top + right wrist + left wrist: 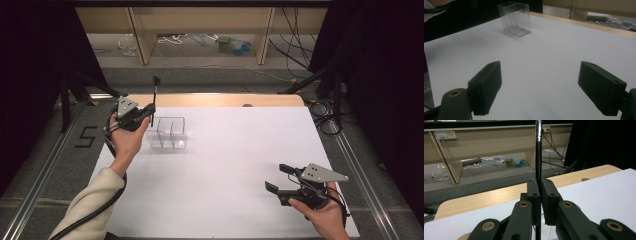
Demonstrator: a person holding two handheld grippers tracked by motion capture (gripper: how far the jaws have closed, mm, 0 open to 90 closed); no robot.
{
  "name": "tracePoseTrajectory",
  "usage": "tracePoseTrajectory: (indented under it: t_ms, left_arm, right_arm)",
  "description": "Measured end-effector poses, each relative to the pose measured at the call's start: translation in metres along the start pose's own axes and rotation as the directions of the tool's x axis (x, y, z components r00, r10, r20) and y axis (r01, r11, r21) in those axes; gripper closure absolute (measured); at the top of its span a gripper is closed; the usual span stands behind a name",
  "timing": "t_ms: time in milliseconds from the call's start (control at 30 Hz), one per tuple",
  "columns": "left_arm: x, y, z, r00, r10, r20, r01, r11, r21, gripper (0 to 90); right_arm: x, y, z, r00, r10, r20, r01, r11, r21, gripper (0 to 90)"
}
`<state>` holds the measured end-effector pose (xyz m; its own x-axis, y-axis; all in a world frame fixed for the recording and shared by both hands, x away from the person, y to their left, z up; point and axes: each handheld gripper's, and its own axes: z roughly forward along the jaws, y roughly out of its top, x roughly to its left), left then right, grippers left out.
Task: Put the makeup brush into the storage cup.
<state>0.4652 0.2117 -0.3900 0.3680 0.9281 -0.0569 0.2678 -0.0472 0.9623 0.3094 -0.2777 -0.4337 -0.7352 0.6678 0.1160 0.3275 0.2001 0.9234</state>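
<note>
A thin black pen (155, 97) stands upright, pinched between the jaws of my left gripper (150, 114) at the table's far left. In the left gripper view the pen (538, 157) rises straight up from between the closed pads of my left gripper (540, 195). Just to the right of that gripper stands a clear plastic box (170, 133) with two compartments; the pen's lower end hangs beside its left wall. My right gripper (280, 177) rests open near the front right of the table, nothing between its jaws. The right gripper (541, 87) faces the clear box (515, 18) far off.
A white sheet (225, 165) covers the wooden table (215, 100). Beyond the far edge are a floor with cables and clutter (232, 45) and wooden furniture legs (142, 35). Dark curtains flank both sides. A metal rail (45, 165) runs along the left.
</note>
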Motion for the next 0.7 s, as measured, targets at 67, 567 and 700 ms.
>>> tracePoseTrajectory:
  t_ms: [67,567,700]
  left_arm:
    - [0.0008,0.0,0.0007,1.0,0.003,0.001,-0.003,1.0,0.002,85.3]
    - [0.0027,-0.0013,0.0064,1.0,0.0,-0.002,0.0,1.0,0.002,85.2]
    - [0.0034,-0.0016,0.0075,1.0,0.0,-0.008,0.0,1.0,0.004,85.2]
  right_arm:
    - [-0.0003,0.0003,-0.0009,1.0,-0.005,0.007,0.005,0.9999,0.012,20.1]
    - [-0.0003,-0.0001,0.0001,1.0,-0.002,0.003,0.002,1.0,0.0,20.1]
    - [-0.0003,-0.0001,0.0001,1.0,0.0,0.003,0.0,1.0,0.001,20.1]
